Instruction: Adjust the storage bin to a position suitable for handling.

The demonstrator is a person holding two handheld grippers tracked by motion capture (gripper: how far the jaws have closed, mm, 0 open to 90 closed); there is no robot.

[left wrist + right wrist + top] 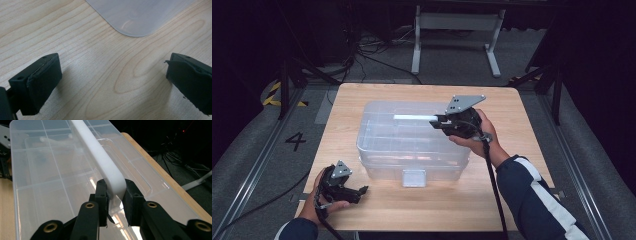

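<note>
A clear plastic compartment box [412, 145] stands in the middle of the wooden table [522, 130]. Its lid carries a white handle [412, 117] that is raised along the top. My right gripper [438, 120] comes in from the right and is shut on that handle's right end. In the right gripper view the two black pads [101, 191] press on both sides of the white handle [100, 152], above the lid's compartments [50, 170]. My left gripper [362, 190] rests near the table's front left corner. It is open over bare wood [105, 75], with a rounded corner of the box [135, 17] ahead of it.
A small white latch [414, 177] sits on the box's front wall. Beyond the table's far edge are a white desk frame [457, 30] and loose cables [377, 55] on dark floor. A "4" [295, 141] is marked on the floor at the left.
</note>
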